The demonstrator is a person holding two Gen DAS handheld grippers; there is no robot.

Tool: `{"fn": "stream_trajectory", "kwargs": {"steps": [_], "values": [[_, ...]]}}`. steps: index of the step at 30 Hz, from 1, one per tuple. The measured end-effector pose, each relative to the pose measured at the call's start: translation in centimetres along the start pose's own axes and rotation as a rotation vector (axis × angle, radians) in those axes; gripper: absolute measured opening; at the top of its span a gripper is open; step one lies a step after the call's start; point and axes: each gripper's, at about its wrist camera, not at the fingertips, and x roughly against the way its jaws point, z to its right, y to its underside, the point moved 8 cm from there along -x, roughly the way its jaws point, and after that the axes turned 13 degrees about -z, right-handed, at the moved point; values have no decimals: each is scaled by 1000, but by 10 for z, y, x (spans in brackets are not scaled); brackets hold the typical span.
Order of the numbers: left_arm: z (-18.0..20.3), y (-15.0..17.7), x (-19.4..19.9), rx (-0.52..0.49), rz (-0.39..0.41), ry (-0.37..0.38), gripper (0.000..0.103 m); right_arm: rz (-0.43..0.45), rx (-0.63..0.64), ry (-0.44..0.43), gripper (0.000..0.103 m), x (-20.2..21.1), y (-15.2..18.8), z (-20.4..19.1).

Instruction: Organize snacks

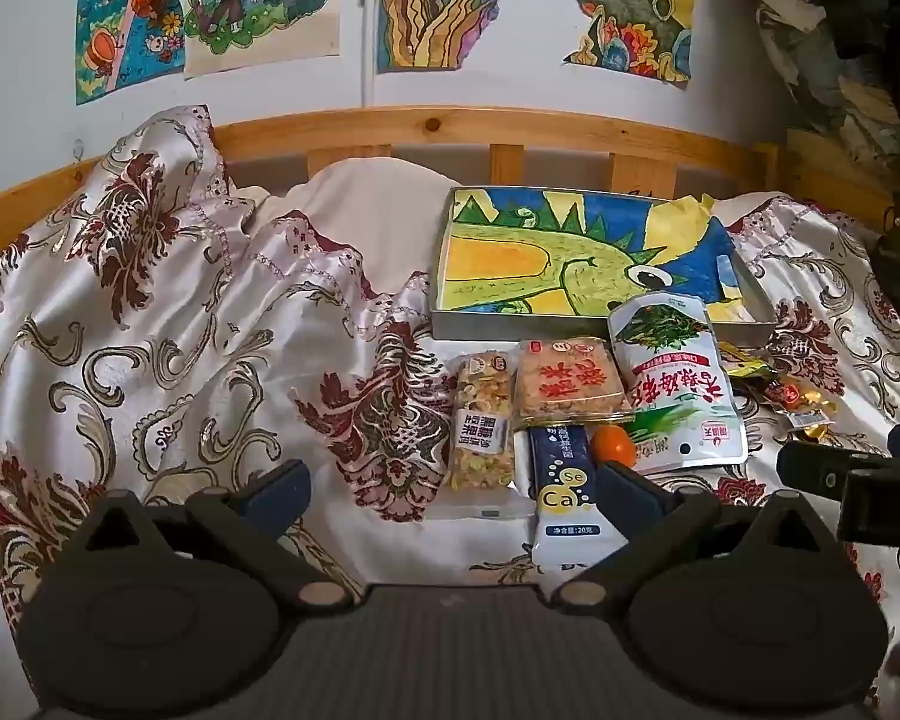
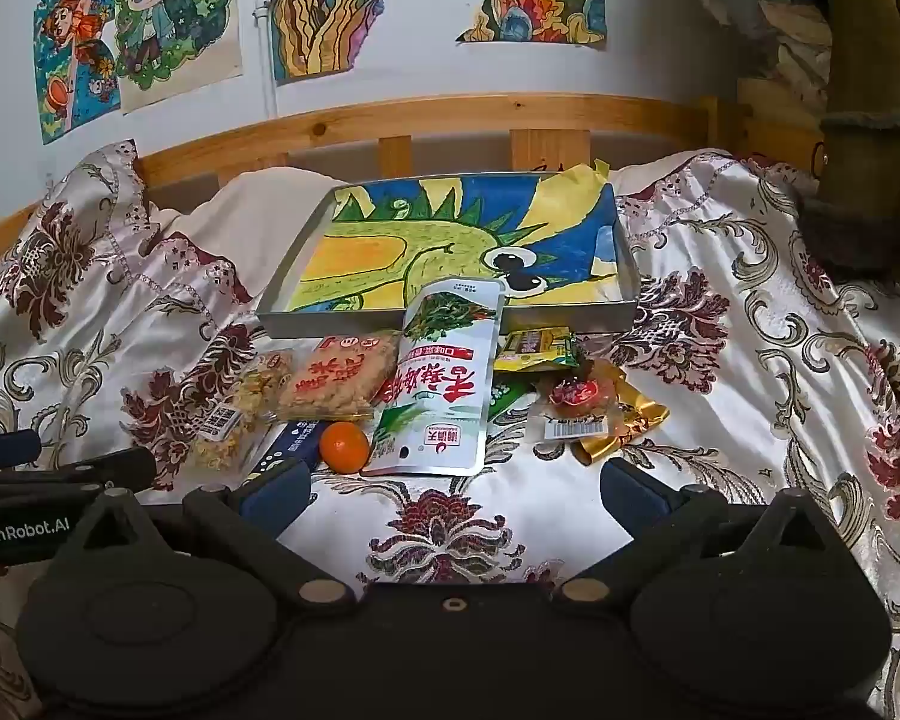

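Bed with wooden headboard (image 1: 390, 126), covered by a satin bedspread (image 1: 150, 330) in white with maroon and gold floral pattern. Coloured drawings (image 1: 258, 0) taped to the wall behind.

1. Shallow grey tray (image 1: 570, 330), lined with a crayon drawing of a green spiky creature; sits at the back of the spread, near the headboard. No snacks lie wholly in it.
2. White pouch with green vegetable picture and red lettering (image 1: 678, 384); its top edge leans over the tray's front rim, the rest lies on the bedspread.
3. Square pack of pale crisped rice with red characters (image 1: 570, 384); just left of the pouch, in front of the tray.
4. Clear bar of mixed nuts and dried fruit (image 1: 483, 420); left of the rice pack.
5. Blue and white sachet marked "Se" and "Ca" (image 1: 564, 492); nearest item, beside the bar.
6. Small orange fruit (image 1: 613, 447); between sachet and pouch, touching the pouch's lower edge.
7. Yellow and green packet (image 2: 534, 348); right of the pouch, against the tray front.
8. Gold-wrapped snack with barcode label (image 2: 594, 414); rightmost of the group.

Left gripper (image 1: 453, 483): jaws spread wide, nothing between them, hovering over the near end of the snack row.
Right gripper (image 2: 453, 483): jaws likewise spread wide and empty, above bare bedspread in front of the pouch.
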Motion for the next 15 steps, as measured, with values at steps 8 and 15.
{"fn": "stream_trajectory", "kwargs": {"steps": [8, 15], "values": [[1, 0, 0, -4, -6, -4, 103, 2, 1, 1, 102, 0, 0, -1], [-2, -2, 0, 5, -8, -8, 103, 1, -1, 4, 102, 0, 0, 2]]}}
